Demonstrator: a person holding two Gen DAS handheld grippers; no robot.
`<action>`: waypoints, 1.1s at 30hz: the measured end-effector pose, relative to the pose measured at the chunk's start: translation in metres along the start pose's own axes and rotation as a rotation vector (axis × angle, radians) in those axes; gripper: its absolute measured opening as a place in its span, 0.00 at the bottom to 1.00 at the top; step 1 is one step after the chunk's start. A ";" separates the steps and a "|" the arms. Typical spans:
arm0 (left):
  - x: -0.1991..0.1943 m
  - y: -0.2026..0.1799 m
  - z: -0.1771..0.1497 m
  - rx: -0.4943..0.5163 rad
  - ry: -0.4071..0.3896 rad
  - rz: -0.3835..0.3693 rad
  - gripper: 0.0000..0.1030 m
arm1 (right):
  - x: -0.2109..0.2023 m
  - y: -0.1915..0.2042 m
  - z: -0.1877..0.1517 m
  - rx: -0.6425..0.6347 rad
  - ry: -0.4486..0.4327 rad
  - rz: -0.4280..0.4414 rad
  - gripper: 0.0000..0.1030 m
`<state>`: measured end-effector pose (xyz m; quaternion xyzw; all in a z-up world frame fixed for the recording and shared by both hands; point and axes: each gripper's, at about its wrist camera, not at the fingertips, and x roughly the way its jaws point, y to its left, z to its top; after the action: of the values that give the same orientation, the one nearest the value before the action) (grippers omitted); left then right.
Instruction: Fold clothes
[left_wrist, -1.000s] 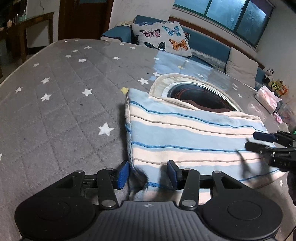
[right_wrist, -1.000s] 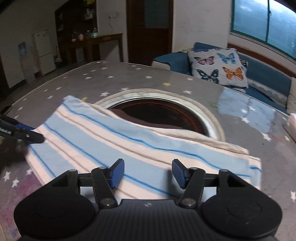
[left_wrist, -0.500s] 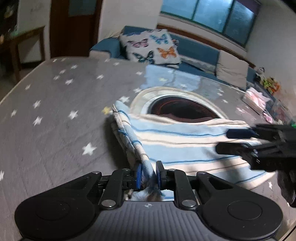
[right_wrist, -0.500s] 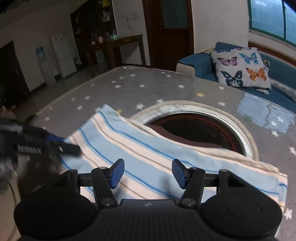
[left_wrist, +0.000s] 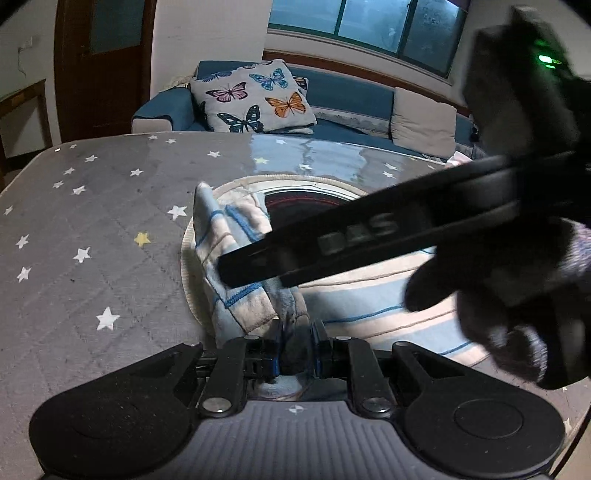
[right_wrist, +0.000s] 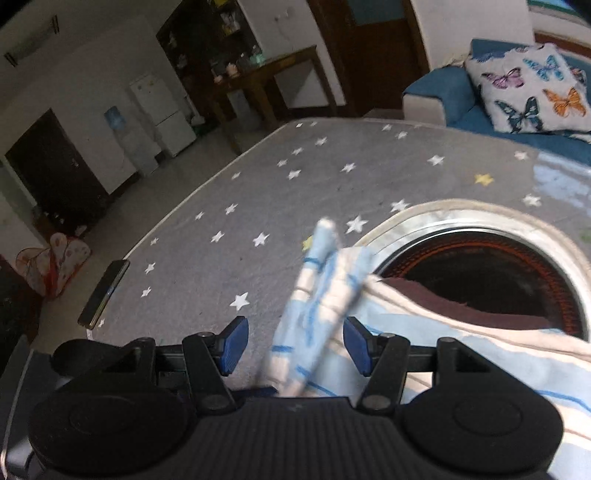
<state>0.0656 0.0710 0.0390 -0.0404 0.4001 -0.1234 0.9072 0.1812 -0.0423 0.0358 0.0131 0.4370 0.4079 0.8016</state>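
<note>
One soft striped cloth (left_wrist: 236, 258) bunches in left gripper (left_wrist: 295, 345).

Blurred "DAS"-like letters on the right claw (left_wrist: 369, 236).

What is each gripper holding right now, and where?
Left gripper pinches the striped cloth at its bunched near edge; right gripper is open, holding nothing.
</note>
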 end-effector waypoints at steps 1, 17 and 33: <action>0.001 0.001 0.000 -0.001 0.002 0.000 0.17 | 0.005 0.000 0.000 0.008 0.004 0.001 0.56; -0.025 -0.004 -0.011 0.096 -0.085 -0.020 0.94 | -0.004 -0.024 -0.029 0.115 -0.069 -0.015 0.07; -0.014 -0.027 0.000 0.105 -0.099 -0.051 1.00 | -0.113 -0.103 -0.076 0.220 -0.188 -0.175 0.06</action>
<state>0.0512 0.0487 0.0532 -0.0087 0.3464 -0.1651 0.9234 0.1607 -0.2120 0.0277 0.1008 0.4016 0.2833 0.8650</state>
